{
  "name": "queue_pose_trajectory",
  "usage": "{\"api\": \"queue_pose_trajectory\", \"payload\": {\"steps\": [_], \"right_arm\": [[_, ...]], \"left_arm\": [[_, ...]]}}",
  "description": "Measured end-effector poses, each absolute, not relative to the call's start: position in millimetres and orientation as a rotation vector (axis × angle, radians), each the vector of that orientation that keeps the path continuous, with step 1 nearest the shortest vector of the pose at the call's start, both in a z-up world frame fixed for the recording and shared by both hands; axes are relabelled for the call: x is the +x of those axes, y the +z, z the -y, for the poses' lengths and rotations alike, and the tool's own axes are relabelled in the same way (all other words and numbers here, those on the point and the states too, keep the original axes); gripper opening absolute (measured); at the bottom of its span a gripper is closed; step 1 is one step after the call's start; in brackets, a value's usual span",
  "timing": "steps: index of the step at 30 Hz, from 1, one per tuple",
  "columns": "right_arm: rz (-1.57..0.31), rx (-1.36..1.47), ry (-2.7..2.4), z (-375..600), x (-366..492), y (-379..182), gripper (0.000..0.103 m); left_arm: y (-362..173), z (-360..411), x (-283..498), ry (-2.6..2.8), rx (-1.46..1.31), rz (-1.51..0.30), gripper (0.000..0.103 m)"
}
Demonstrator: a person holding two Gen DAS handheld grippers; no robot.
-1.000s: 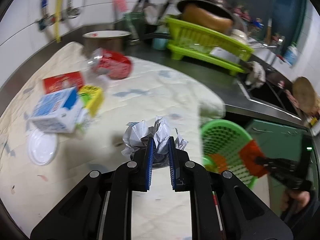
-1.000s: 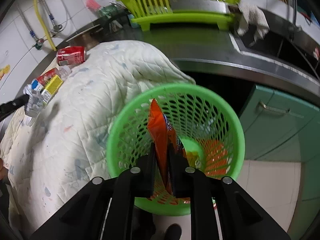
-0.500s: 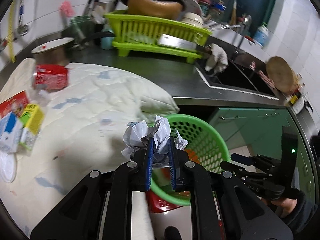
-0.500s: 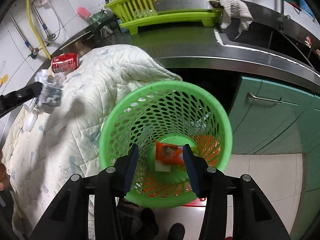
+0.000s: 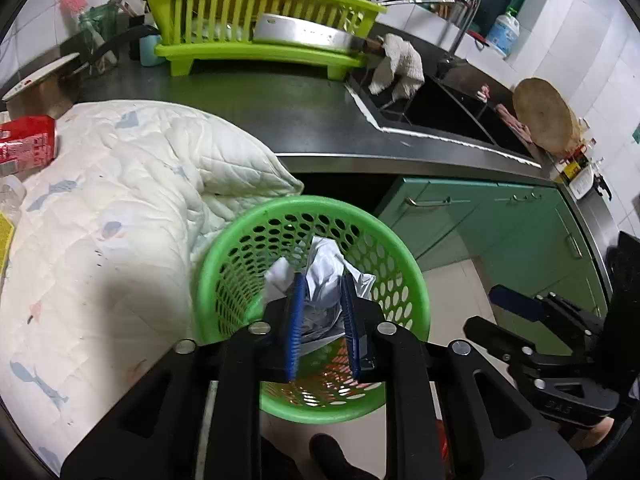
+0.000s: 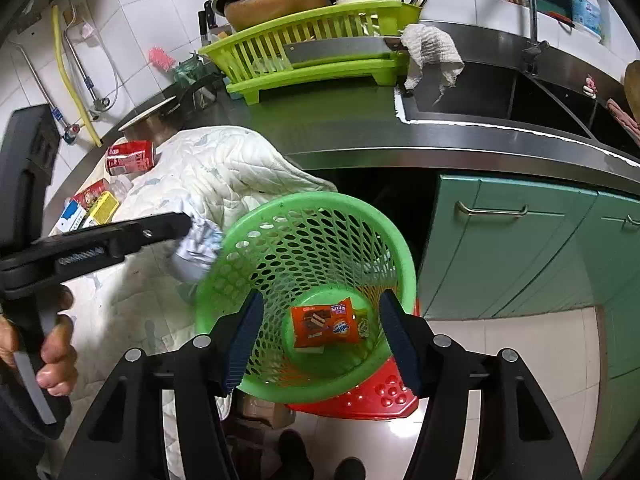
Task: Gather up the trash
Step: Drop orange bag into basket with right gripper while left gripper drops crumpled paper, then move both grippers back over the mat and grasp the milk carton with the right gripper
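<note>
My left gripper is shut on a crumpled white paper wad and holds it over the mouth of the green mesh basket. In the right wrist view the wad is blurred at the basket's left rim. My right gripper is open and empty above the basket. An orange snack wrapper lies on the basket's bottom. More trash lies on the quilt: a red can, a yellow carton and a blue and white carton.
The white quilt covers the counter to the left. A green dish rack stands at the back, a sink to the right with a rag on its edge. Green cabinets are behind the basket, a red stool under it.
My left gripper has carried the paper wad right, from above the quilt to over the basket. My right gripper opened, dropped the orange wrapper into the basket, and pulled back.
</note>
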State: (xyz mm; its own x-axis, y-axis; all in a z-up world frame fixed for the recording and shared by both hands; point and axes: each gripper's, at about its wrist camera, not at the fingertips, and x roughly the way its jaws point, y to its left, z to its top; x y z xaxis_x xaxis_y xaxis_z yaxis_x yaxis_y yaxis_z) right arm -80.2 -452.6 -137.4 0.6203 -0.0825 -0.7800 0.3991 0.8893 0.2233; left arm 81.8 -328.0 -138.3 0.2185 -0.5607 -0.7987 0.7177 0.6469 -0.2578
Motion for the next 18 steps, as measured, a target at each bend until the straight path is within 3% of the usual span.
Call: {"api": "queue_pose_trajectory", "payload": {"steps": [1,5,18], "right_arm": [[-0.86,0.398,-0.287,452.3,-81.1,-136.7,0.058],[-0.851,0.4,-0.292,452.1,-86.1,-133.6,0.058],[-0.828,0.346,-0.198,422.1,-65.5,-115.4,0.065]], "left_arm": [[-138.8,328.1,81.6,-0.89,0.174,-1.017,0.036],[-136.2,326.2,80.5,-0.891,0.159,-1.013,0.046],[-95.0,245.8,93.6,-0.738,0.094,-0.934,0.054]]}}
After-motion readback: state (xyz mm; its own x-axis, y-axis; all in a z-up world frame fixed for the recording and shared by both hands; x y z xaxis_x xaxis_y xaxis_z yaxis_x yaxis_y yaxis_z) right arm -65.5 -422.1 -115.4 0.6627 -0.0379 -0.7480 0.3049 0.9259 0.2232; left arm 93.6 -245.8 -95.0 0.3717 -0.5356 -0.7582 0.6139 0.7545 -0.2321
